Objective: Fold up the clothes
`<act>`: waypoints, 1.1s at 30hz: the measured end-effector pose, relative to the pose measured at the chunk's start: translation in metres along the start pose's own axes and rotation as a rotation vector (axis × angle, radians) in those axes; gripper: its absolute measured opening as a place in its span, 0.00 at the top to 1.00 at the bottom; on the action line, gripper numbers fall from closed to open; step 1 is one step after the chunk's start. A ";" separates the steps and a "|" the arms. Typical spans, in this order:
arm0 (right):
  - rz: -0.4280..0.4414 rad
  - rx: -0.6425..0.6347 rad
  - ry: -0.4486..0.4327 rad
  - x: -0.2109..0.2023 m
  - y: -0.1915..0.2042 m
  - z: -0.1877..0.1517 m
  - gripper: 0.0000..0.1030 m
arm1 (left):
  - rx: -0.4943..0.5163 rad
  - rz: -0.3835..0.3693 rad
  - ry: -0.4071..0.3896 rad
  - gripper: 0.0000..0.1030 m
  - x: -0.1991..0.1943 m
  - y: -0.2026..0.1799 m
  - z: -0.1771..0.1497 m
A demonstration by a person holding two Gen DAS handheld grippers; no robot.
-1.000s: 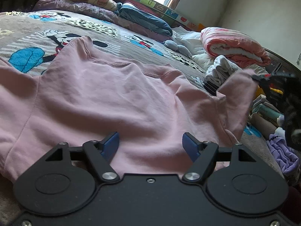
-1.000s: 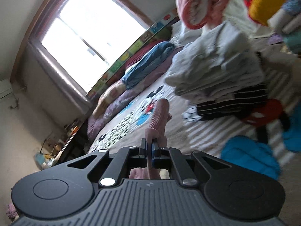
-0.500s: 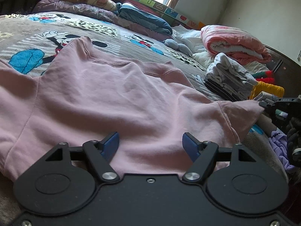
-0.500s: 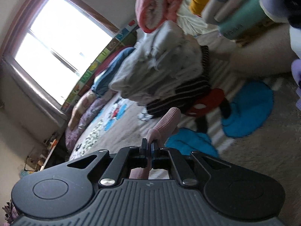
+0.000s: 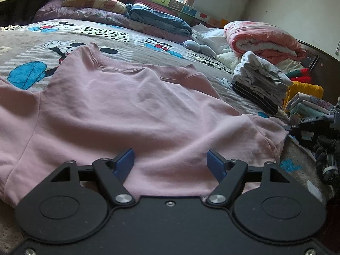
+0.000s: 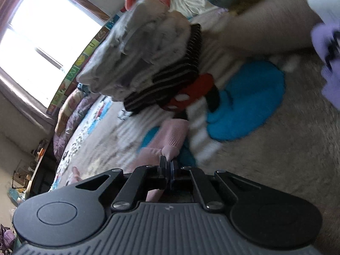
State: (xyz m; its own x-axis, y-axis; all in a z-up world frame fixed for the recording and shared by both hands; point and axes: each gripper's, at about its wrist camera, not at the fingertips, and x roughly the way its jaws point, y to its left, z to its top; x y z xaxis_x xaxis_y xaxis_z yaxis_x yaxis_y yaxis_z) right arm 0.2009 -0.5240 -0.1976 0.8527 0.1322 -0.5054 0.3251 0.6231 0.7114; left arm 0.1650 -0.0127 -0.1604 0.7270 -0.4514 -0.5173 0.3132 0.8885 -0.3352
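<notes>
The pink sweatshirt point(image 5: 127, 110) lies spread on the bed point(image 5: 148, 42), its right sleeve point(image 6: 170, 140) now pulled down flat. The right hand-held gripper point(image 6: 167, 167), lower than before, pinches the cuff; the left hand-held gripper point(image 5: 170, 161) hovers spread wide over the hem.

The pink sweatshirt point(image 5: 119, 110) lies spread over the bedspread point(image 5: 148, 42), flat and low, so the space above it is open for a pass from either side. To its right a stack of folded clothes point(image 5: 257, 82) stands near the sleeve end, with a rolled pink blanket point(image 5: 261, 40) behind it and more piled fabrics point(image 5: 306, 104) beside it, crowding that edge. Beyond the collar, bare bedspread runs up to the pillows point(image 5: 95, 4) along the far side.
</notes>
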 end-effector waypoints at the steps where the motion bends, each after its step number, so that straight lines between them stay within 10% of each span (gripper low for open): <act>1: 0.006 0.003 -0.002 0.000 -0.002 -0.001 0.97 | 0.002 0.000 0.001 0.27 0.000 0.000 0.000; 19: 0.057 0.128 -0.106 -0.028 -0.024 -0.002 0.85 | 0.093 0.053 -0.004 0.24 -0.011 -0.014 -0.006; 33: 0.216 0.047 -0.022 -0.069 0.010 -0.081 0.60 | 0.443 0.080 -0.097 0.24 -0.042 -0.097 -0.028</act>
State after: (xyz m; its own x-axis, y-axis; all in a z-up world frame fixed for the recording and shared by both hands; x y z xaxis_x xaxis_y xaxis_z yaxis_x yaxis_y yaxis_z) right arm 0.1123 -0.4642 -0.1958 0.9133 0.2416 -0.3279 0.1517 0.5454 0.8243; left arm 0.0871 -0.0822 -0.1281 0.8069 -0.3893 -0.4443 0.4695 0.8791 0.0822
